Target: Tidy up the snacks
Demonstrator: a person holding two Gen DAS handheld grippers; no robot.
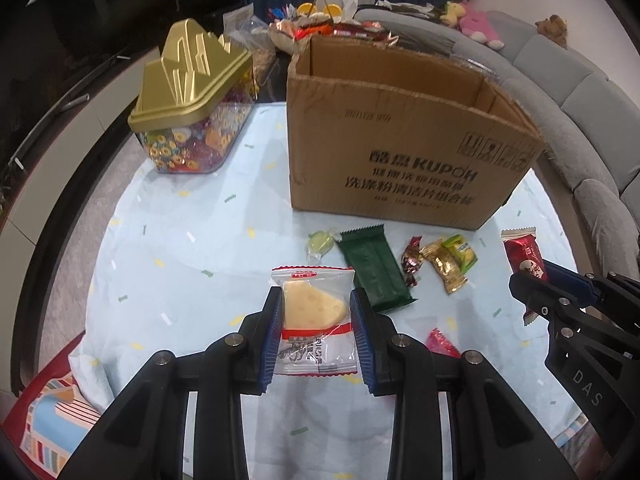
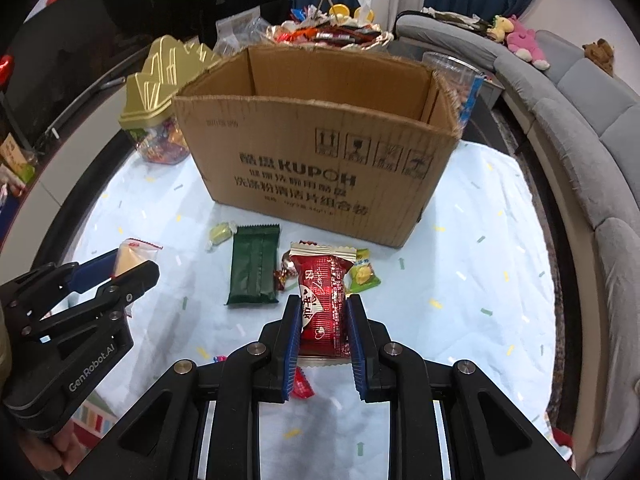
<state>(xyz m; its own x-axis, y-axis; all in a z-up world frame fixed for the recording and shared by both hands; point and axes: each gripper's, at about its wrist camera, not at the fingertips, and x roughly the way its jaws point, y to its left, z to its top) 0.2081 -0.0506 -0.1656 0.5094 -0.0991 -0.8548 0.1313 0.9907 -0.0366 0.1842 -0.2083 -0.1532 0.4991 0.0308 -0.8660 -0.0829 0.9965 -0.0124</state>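
Observation:
My left gripper (image 1: pixel 316 300) is shut on a clear packet holding a pale cheese-shaped snack (image 1: pixel 314 312), lifted above the table. My right gripper (image 2: pixel 323 308) is shut on a red wrapped snack (image 2: pixel 324 300), also held off the cloth. Beyond both stands an open cardboard box (image 1: pixel 400 136) (image 2: pixel 320 152). On the light blue tablecloth (image 1: pixel 180 240) in front of the box lie a dark green bar packet (image 1: pixel 374 272) (image 2: pixel 254 268), a small pale green candy (image 1: pixel 320 245) (image 2: pixel 220 233), a dark red twisted candy (image 1: pixel 412 260), a gold wrapped candy (image 1: pixel 444 270) and a yellow-green packet (image 1: pixel 464 254) (image 2: pixel 362 274).
A clear jar with a gold lid (image 1: pixel 192 96) (image 2: pixel 158 100) full of candies stands left of the box. Behind the box a tiered dish (image 2: pixel 324 8) holds more snacks. A grey sofa (image 2: pixel 580 128) curves along the right. A pink-red candy (image 1: pixel 442 342) (image 2: pixel 302 386) lies near my fingers.

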